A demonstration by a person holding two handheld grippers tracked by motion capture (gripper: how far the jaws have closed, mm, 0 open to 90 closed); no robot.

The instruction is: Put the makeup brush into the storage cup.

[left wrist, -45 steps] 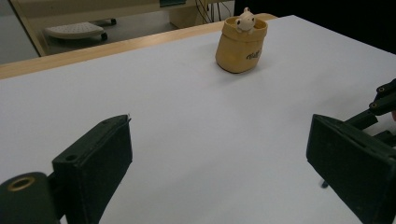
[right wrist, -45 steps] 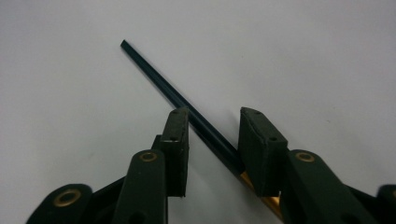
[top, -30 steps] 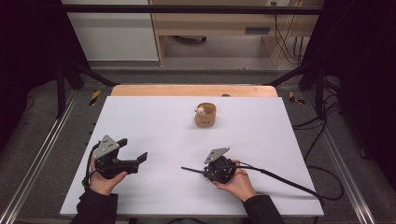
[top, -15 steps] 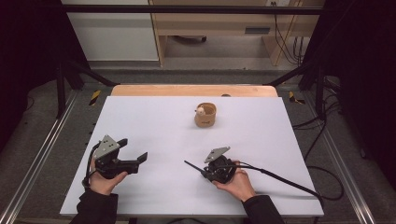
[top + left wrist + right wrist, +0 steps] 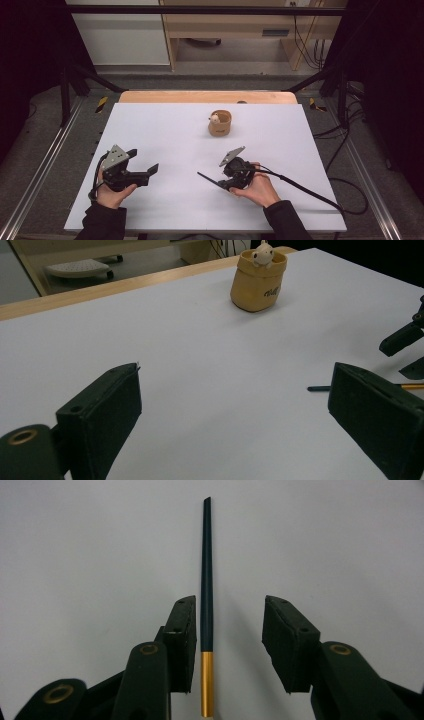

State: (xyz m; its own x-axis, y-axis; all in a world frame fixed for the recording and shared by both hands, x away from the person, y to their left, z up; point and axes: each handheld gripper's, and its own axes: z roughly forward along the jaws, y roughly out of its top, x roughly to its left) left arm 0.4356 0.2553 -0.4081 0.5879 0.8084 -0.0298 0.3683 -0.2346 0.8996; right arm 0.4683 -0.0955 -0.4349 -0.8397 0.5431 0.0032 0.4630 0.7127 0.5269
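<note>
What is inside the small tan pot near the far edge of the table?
A small pale figure pokes its head above the rim of the tan pot; in the high view it sits at the pot's left rim. The pot's wall hides its lower body and anything beneath.

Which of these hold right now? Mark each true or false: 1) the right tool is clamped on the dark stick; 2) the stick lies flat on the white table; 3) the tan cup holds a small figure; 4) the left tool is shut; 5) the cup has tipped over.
1) False: the right tool has just been opening, and the dark stick lies between its pads with a gap on the right side.
2) True: it rests on the white table.
3) True: a small pale figure peeks over the tan cup rim.
4) False: the left tool stands wide open.
5) False: it stands upright.
</note>
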